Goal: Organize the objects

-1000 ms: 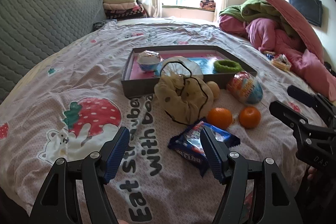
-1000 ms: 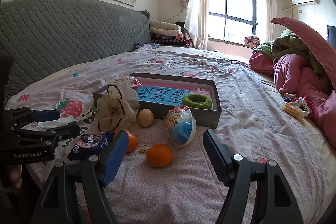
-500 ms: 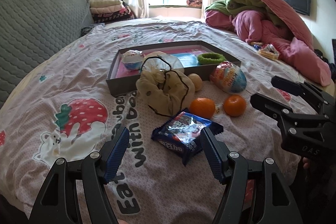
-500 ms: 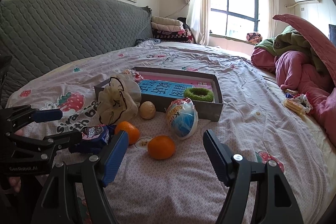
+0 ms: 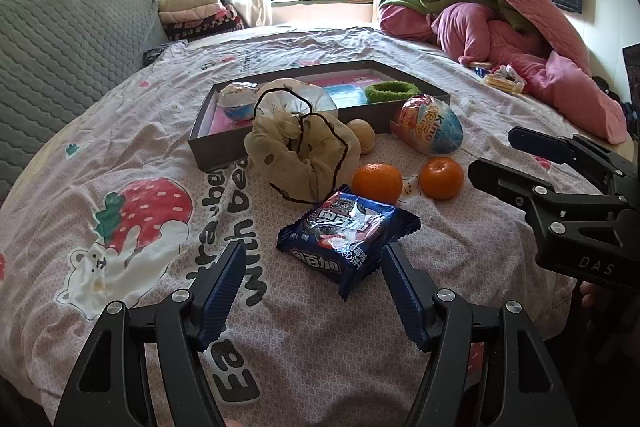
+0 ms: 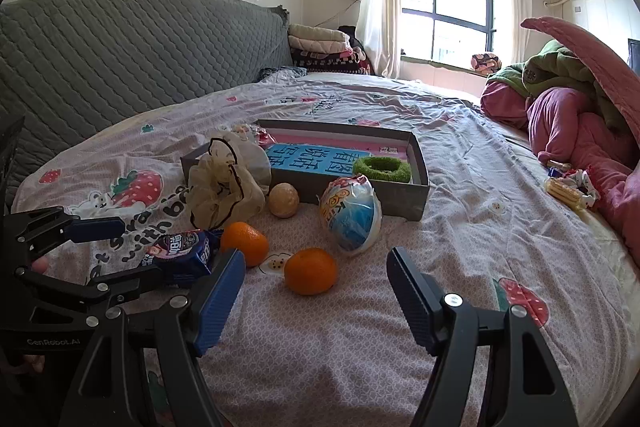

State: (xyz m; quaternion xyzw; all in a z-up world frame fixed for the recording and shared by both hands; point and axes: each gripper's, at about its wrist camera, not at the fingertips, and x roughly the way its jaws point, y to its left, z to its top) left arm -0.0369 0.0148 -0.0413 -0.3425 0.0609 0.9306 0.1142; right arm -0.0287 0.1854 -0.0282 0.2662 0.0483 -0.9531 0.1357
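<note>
While empty above the bedsheet [image 5: 168,131], both grippers, left gripper [image 5: 310,277] and right gripper [image 6: 316,285], wide apart, released.

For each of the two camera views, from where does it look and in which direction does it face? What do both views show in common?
Left wrist view: sits on the left gripper, looking down at the blue snack packet between its open fingers; the right gripper shows at the right edge.
Right wrist view: sits on the right gripper, facing an orange and the grey box; the left gripper and a fingertip show at left.
Shared: the packet, both oranges, the cloth pouch, the foil egg and the box.
</note>
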